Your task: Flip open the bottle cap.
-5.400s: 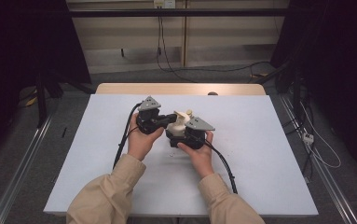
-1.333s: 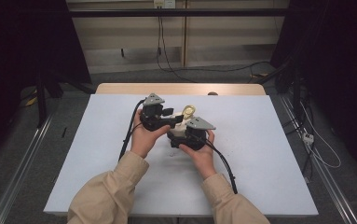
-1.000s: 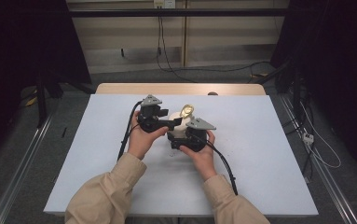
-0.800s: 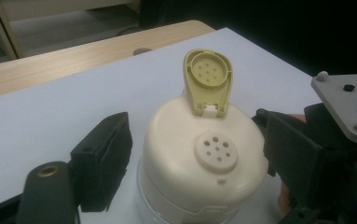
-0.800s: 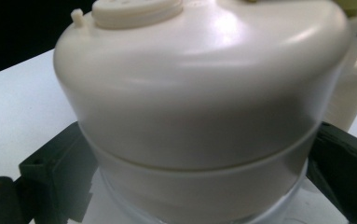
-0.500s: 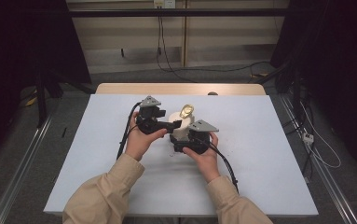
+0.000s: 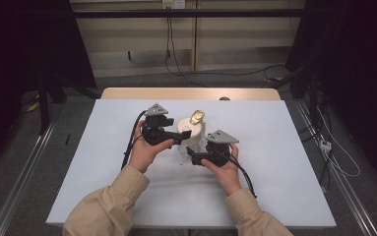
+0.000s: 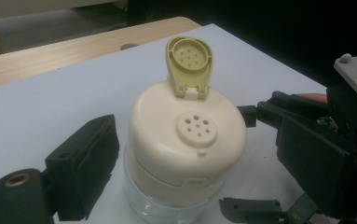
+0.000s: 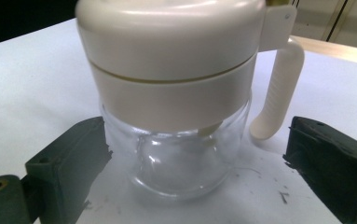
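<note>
High view: a shaker jar stands upright near the middle of the white table, between the 2 hand-held grippers. The left gripper, held in the left hand, reaches in from the jar's left at cap height. Left gripper view: 1 black jaw sits just beside the cream cap; the other jaw is hidden, so I cannot tell whether it grasps the cap. The yellow flip lid stands open above 7 shaker holes. Right gripper view: the right gripper is released, its jaws spread on either side of the clear glass body, apart from it. The cream handle curves down beside the glass.
</note>
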Available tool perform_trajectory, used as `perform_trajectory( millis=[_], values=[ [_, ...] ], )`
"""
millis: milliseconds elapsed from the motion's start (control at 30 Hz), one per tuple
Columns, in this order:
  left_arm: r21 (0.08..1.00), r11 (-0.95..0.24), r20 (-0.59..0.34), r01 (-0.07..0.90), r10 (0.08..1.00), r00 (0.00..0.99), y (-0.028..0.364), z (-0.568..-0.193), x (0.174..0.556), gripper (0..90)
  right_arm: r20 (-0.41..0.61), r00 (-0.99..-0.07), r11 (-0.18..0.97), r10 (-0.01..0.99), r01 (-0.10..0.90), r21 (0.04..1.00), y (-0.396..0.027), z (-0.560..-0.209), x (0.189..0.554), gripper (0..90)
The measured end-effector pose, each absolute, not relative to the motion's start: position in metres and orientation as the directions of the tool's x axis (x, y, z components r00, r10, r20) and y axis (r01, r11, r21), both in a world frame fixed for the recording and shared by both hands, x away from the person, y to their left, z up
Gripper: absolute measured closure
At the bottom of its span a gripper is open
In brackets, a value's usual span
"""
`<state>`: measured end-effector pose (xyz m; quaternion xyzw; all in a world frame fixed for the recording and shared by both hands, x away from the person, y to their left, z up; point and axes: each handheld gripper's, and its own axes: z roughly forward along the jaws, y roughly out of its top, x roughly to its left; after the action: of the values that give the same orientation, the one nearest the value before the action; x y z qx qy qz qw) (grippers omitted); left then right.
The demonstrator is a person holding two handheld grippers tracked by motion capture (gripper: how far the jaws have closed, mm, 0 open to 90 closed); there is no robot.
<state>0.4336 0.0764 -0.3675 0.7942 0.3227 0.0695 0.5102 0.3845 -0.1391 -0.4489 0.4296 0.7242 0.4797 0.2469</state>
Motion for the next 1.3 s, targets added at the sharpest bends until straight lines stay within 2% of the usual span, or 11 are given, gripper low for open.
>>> perform_trajectory(
  millis=[267, 500, 1100, 1300],
  values=[
    [0.869, -0.240, -0.235, 0.433, 0.571, 0.787, 0.094, -0.366, 0.421, 9.3, 0.034, -0.539, 0.186, 0.842, 0.348, 0.919, -0.154, -0.442, 0.362, 5.0],
    [0.876, -0.223, -0.245, 0.428, 0.557, 0.793, 0.110, -0.373, 0.409, 8.4, 0.060, -0.539, 0.165, 0.840, 0.359, 0.919, -0.169, -0.440, 0.351, 4.8],
    [0.858, -0.253, -0.232, 0.447, 0.587, 0.776, 0.147, -0.404, 0.393, 7.3, 0.073, -0.552, 0.160, 0.831, 0.361, 0.919, -0.187, -0.439, 0.331, 4.8],
    [0.868, -0.255, -0.216, 0.427, 0.581, 0.785, 0.160, -0.407, 0.385, 7.0, 0.063, -0.553, 0.160, 0.831, 0.346, 0.924, -0.196, -0.436, 0.324, 5.0]
  ],
)
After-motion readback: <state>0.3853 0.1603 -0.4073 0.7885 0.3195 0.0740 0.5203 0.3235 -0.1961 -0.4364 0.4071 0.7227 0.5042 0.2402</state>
